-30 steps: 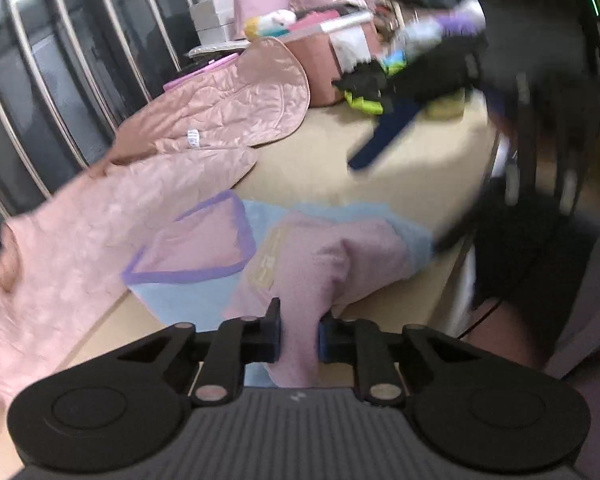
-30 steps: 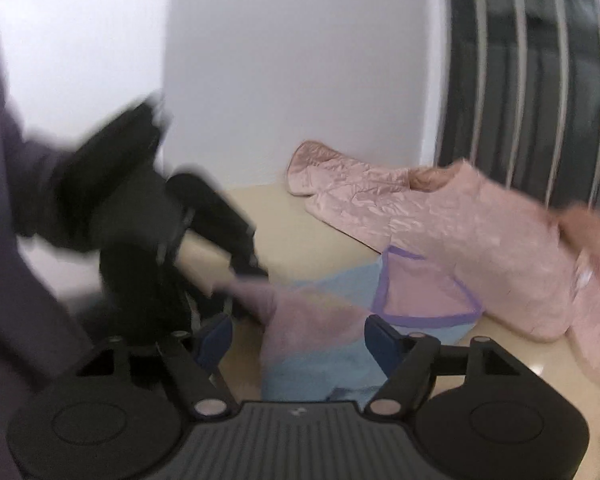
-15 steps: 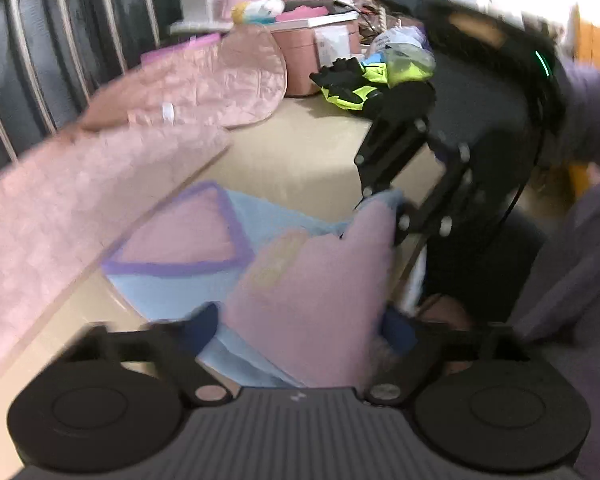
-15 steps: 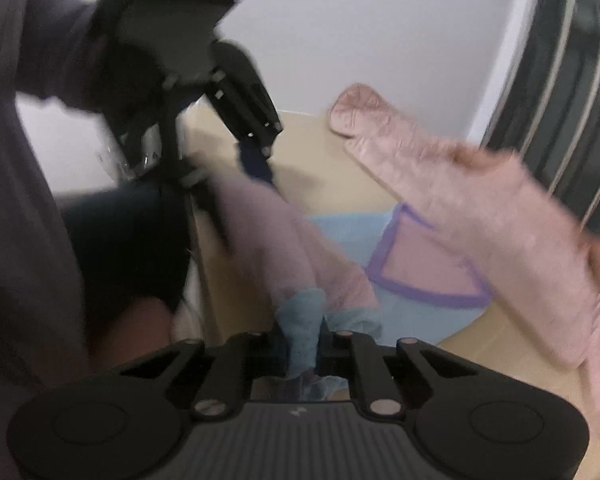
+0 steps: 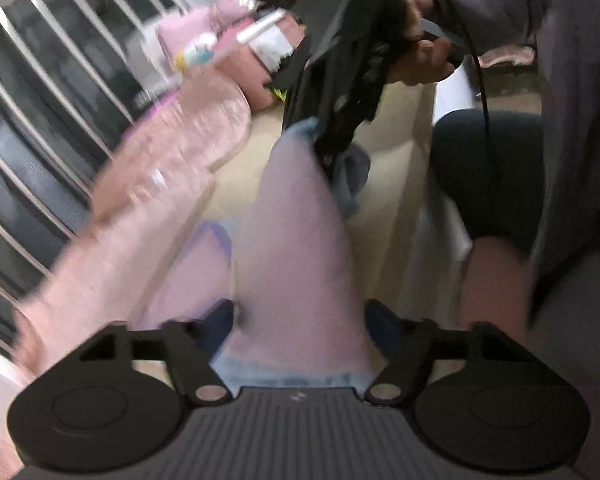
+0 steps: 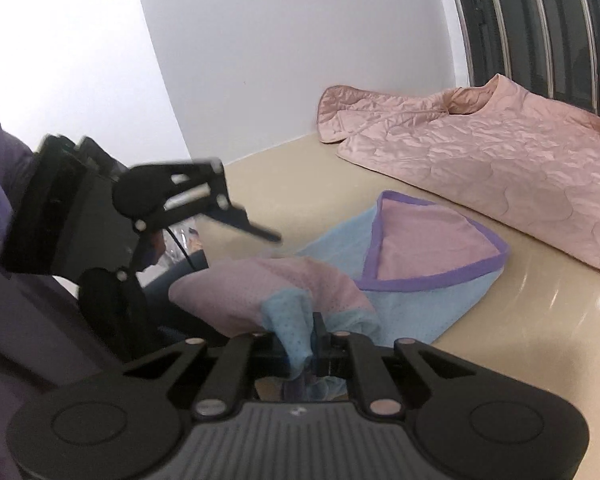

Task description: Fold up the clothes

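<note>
**Desk:** Pinching what, nearest the lens?

**Photographer:** Pinching a bunched blue corner of the blue-and-pink garment, with the right gripper clamped tight on the dotted mesh and lifting that end off the tan tabletop.

**Desk:** And on the other claw?

**Photographer:** Closing, about half apart, on the left gripper. Framing the garment's pink fold between the jaws in its own blurred view. Hanging just above that fold as seen from the right wrist, with no pad seen pressing on the cloth. Gripping nothing, by that showing.

**Desk:** Placing the garment how?

**Photographer:** Lying just on the near side of the quilted pink jacket, close to it but apart. Turned with its purple-trimmed opening toward the jacket, far end flat on the tabletop.

**Desk:** Anything to the side?

**Photographer:** Reaching in on the near left of the jacket, a purple sleeve. Wrapped round the right gripper's handle, a bare hand.

**Desk:** And beyond?

**Photographer:** Rising behind the jacket, a dark slatted panel, with a white wall to the jacket's left. Off one end of the jacket, a pink box, too blurred to detail.
</note>
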